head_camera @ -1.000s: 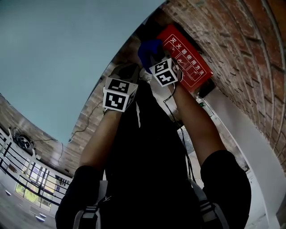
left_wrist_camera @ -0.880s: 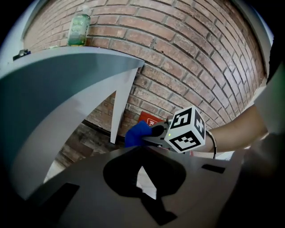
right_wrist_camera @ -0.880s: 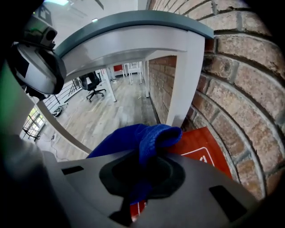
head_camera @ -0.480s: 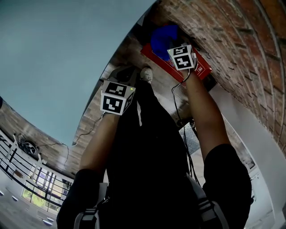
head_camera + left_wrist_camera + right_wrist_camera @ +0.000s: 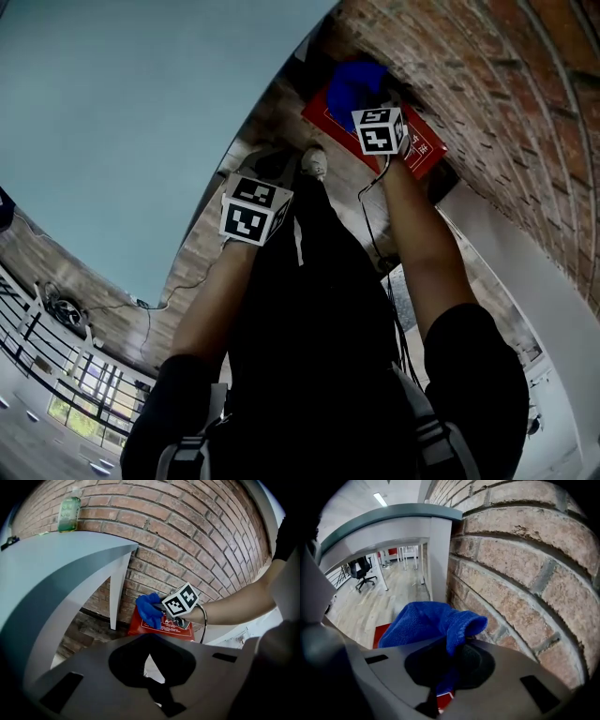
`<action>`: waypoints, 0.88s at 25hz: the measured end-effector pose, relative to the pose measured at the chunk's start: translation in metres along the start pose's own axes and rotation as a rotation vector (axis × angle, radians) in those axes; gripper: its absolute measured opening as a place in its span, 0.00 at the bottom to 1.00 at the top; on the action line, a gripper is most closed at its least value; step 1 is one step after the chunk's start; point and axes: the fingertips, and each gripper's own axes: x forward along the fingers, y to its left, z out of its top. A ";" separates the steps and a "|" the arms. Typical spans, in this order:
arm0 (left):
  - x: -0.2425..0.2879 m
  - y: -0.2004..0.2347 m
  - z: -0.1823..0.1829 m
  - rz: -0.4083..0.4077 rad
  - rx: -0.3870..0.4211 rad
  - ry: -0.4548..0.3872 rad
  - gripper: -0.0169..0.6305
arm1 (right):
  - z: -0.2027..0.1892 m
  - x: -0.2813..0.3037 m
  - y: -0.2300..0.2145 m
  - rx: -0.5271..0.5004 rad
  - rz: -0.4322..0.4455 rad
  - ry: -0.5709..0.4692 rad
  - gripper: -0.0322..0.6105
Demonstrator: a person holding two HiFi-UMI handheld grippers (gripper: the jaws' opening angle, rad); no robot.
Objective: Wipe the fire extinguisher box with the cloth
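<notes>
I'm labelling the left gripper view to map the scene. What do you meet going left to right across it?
green bottle → white shelf support → blue cloth → marker cube → person's forearm

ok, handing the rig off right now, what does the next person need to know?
Right gripper: shut on the cloth, at the box by the brick wall.
Left gripper: shut, empty, held back from the box.
Cloth covers the box's upper left corner in the left gripper view.
Done: cloth is on the box; how much is already wiped can't be told.
Left: probably wipe across the rest of the red face.
</notes>
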 end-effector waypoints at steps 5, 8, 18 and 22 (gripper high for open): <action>-0.008 -0.005 0.008 0.001 0.017 -0.004 0.02 | -0.021 -0.017 0.054 -0.070 0.107 0.027 0.11; -0.010 -0.009 0.010 0.000 0.021 -0.004 0.02 | -0.041 -0.031 0.084 -0.090 0.168 0.057 0.11; -0.027 -0.025 0.012 -0.001 0.021 0.004 0.02 | -0.053 -0.032 0.073 -0.074 0.236 0.096 0.11; -0.031 -0.031 0.007 0.009 0.017 0.015 0.02 | -0.044 -0.021 0.029 -0.024 0.159 0.072 0.11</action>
